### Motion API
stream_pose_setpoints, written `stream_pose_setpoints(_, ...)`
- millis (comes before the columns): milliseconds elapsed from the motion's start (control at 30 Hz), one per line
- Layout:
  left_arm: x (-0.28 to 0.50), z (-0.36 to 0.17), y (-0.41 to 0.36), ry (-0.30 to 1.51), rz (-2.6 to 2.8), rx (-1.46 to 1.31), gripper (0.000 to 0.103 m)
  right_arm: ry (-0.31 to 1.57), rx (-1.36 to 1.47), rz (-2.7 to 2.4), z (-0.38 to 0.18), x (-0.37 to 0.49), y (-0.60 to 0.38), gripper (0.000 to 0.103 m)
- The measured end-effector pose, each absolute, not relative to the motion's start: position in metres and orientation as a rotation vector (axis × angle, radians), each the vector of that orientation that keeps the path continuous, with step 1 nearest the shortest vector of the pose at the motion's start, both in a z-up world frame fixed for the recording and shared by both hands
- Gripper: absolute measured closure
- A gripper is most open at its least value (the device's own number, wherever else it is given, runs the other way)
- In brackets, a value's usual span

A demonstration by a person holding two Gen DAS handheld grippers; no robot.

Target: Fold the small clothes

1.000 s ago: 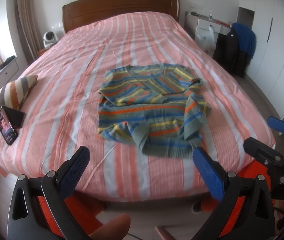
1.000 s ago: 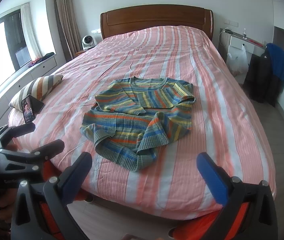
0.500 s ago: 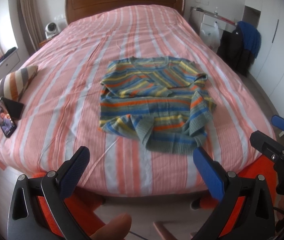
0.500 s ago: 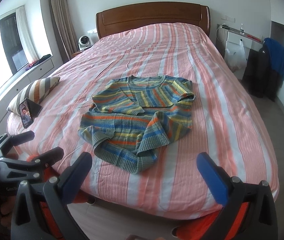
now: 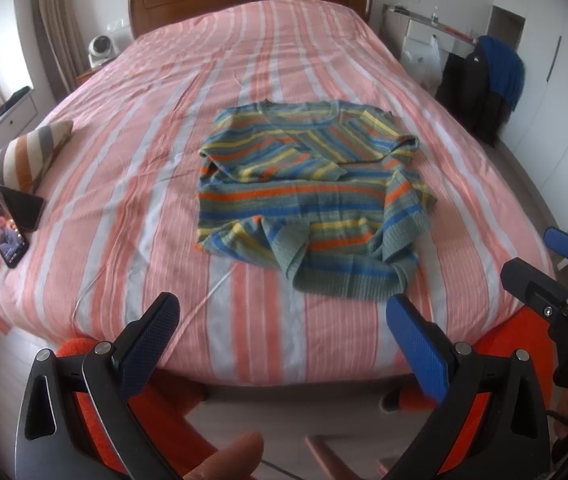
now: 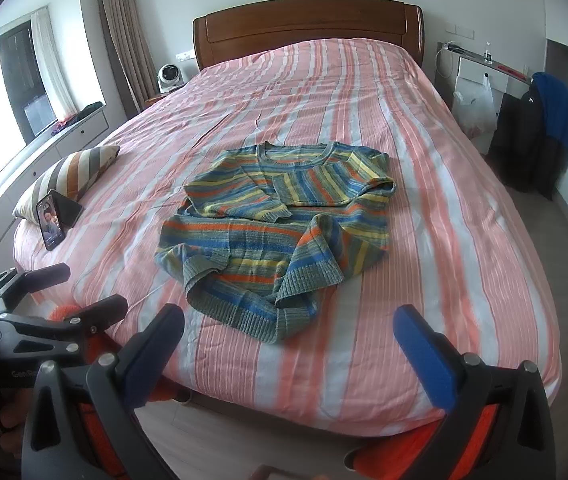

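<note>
A small striped knit sweater (image 5: 308, 184) (image 6: 279, 224) in blue, orange, yellow and green lies on the pink striped bed (image 5: 267, 52) (image 6: 436, 264), sleeves folded across its body and the hem rumpled toward me. My left gripper (image 5: 284, 320) hangs open just off the foot of the bed, nothing between its blue pads. My right gripper (image 6: 288, 332) is open too, held short of the hem. Each gripper also shows at the other view's edge: the right gripper (image 5: 556, 276) at right, the left gripper (image 6: 51, 296) at left.
A striped pillow (image 5: 15, 160) (image 6: 67, 176) and a lit phone (image 5: 5, 230) (image 6: 51, 222) lie at the bed's left side. Wooden headboard (image 6: 308, 28) at the far end. Dark and blue clothes hang on a chair (image 5: 488, 80) right of the bed, beside a white desk.
Both grippers have risen and edged toward the bed, so the sweater sits slightly nearer in both views. The sweater has not moved and both grippers stay open.
</note>
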State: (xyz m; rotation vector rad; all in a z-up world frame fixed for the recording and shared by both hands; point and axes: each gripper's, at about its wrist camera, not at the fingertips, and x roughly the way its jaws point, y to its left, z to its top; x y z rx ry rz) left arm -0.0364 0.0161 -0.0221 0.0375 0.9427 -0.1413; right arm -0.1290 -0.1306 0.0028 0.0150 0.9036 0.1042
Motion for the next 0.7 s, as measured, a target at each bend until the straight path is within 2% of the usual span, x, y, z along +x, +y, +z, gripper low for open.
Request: stream_pose_setpoints(700, -0.0389, -0.023, 0.0199, 0.931, -0.12, 0.036, 0.0, 0.907, 0.011, 0.115, 0.0031, -0.132, -0.1251, 0.0)
